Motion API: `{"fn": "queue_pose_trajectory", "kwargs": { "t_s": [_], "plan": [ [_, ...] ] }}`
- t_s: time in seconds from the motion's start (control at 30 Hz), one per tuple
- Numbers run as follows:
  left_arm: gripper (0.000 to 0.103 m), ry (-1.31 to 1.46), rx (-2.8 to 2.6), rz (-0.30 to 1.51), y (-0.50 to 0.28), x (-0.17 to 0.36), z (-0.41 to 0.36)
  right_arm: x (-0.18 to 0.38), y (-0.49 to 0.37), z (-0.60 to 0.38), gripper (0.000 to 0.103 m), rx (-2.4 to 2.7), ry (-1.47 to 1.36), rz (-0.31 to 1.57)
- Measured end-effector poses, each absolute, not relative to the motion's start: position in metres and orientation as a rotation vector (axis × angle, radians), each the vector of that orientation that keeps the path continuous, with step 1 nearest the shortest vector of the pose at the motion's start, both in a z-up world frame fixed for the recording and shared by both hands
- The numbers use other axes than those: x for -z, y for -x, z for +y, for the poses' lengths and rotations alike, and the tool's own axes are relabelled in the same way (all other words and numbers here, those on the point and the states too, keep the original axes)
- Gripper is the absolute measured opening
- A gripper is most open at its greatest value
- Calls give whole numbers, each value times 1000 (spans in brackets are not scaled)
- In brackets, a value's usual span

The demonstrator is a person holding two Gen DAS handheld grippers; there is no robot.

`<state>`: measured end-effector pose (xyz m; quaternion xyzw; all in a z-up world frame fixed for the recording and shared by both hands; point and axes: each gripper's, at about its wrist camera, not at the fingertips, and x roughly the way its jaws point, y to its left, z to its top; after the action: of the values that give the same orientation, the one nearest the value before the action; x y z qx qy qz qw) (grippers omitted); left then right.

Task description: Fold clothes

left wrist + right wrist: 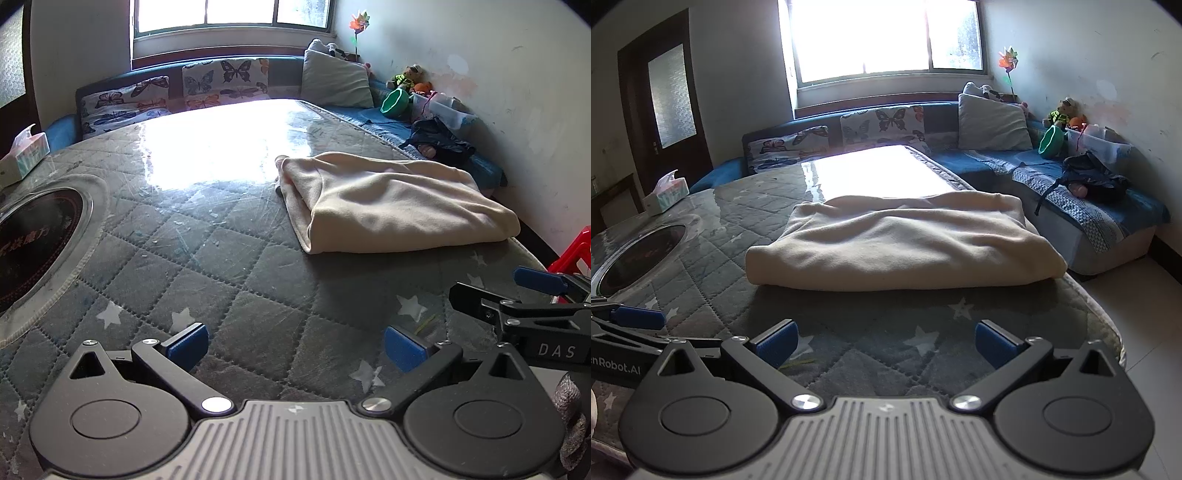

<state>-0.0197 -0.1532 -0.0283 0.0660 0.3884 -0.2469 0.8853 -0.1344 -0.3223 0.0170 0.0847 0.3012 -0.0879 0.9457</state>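
Observation:
A cream garment [391, 206] lies folded into a thick rectangle on the quilted star-patterned table cover [229, 266], near the table's right edge. The right wrist view has the same folded garment [901, 243] straight ahead. My left gripper [295, 345] hovers open over bare cover, short of the garment and to its left, with nothing between its blue pads. My right gripper [886, 341] is also open and empty, just in front of the garment's near fold. Each gripper shows at the side of the other's view.
A round dark hotplate inset [33, 243] sits in the table at left, with a tissue box [22, 151] behind it. A blue sofa [1071, 192] with butterfly cushions, a dark bag [1097, 181] and toys wraps the far and right sides. A red stool [572, 254] stands at right.

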Motion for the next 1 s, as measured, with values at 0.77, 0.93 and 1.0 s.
{"fn": "queue_pose_trajectory", "kwargs": {
  "t_s": [0.77,0.93,1.0],
  "plan": [
    [103,-159,516,818,18,32,-159,-13,134,-325,103,191,-185,623],
    [103,-167,509,815,18,32,-160,-12,132,-325,103,194,-185,626],
    [103,-169,507,815,17,32,-160,-12,132,-325,103,195,-185,626]
  ]
}}
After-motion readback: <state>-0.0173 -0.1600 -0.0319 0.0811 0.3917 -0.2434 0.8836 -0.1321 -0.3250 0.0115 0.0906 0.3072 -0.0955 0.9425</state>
